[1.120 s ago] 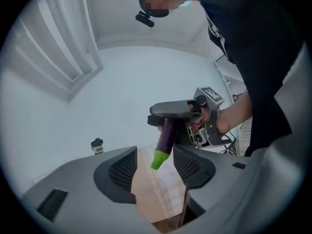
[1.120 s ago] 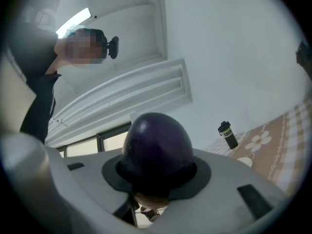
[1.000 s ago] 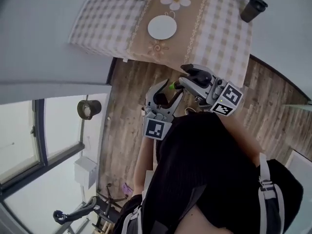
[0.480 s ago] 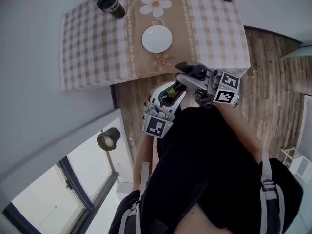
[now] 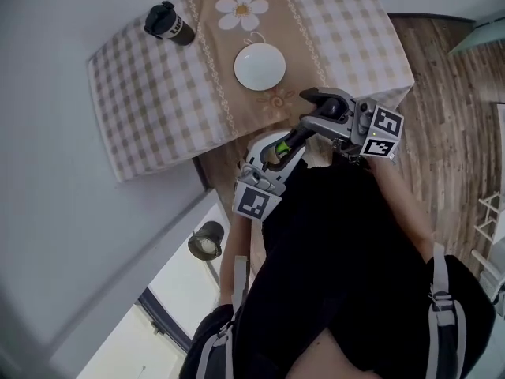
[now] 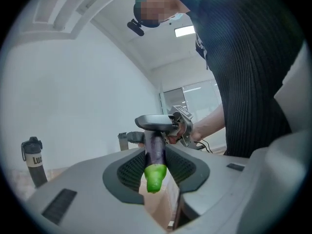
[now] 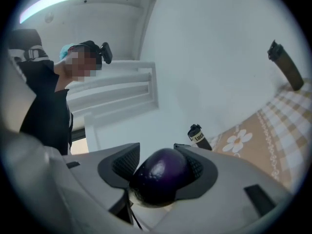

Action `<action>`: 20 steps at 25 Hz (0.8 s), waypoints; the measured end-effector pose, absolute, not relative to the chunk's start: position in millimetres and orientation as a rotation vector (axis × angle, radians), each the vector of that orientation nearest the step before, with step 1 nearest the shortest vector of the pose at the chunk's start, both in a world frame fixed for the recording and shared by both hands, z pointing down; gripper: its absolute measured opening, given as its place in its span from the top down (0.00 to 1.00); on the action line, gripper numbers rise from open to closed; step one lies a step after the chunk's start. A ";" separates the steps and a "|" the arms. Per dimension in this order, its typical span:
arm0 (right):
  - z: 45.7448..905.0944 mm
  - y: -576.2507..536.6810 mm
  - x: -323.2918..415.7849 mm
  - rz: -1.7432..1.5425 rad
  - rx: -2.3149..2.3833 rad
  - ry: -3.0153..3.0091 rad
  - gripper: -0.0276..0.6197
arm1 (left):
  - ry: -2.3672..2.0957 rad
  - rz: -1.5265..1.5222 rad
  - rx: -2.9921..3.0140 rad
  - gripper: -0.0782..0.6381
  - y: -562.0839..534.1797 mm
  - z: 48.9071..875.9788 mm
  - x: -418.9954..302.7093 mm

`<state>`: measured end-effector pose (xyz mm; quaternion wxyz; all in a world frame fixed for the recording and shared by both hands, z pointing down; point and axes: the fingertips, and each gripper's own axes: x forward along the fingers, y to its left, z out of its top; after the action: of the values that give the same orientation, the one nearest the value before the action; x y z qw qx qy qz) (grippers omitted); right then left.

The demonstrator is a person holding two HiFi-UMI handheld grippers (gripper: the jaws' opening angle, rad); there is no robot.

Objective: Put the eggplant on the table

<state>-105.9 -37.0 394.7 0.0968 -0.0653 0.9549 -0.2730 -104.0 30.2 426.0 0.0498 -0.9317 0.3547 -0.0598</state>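
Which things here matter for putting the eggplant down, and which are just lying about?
Job: eggplant; left gripper, jaws closing on its green end; right gripper, jaws opening round its purple end; checked table.
Lying about: white plate; dark bottle, both on the table.

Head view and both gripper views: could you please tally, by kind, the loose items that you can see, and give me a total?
dark bottles: 2
white plate: 1
eggplant: 1
Total: 4
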 end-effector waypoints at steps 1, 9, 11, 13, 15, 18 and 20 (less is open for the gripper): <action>396.8 -45.5 -100.8 -0.802 -0.230 2.826 0.61 | 1.073 -0.180 -2.841 0.70 26.5 428.4 -107.8; 404.3 -77.7 -36.8 -0.758 -0.542 2.772 0.61 | 1.289 -0.188 -2.813 0.70 -17.6 458.3 -152.2; 405.1 -78.0 -23.6 -0.748 -0.596 2.761 0.61 | 1.381 -0.200 -2.796 0.70 -32.8 466.9 -162.3; 406.2 -79.4 -10.8 -0.735 -0.630 2.755 0.62 | 1.475 -0.233 -2.755 0.70 -48.8 477.8 -169.8; 412.7 -82.9 1.1 -0.710 -0.631 2.748 0.64 | 1.588 -0.249 -2.679 0.70 -65.1 492.4 -177.4; 419.9 -107.3 10.7 -0.631 -0.619 2.744 0.64 | 1.705 -0.271 -2.562 0.70 -109.9 509.8 -194.2; 410.8 -124.4 9.1 -0.674 -0.691 2.716 0.64 | 1.732 -0.339 -2.590 0.70 -141.3 508.7 -209.5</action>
<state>9.1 -124.4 410.8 0.1294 -0.2377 0.9343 -0.2319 -209.5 -141.3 508.7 0.0037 -0.8264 0.5526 -0.1082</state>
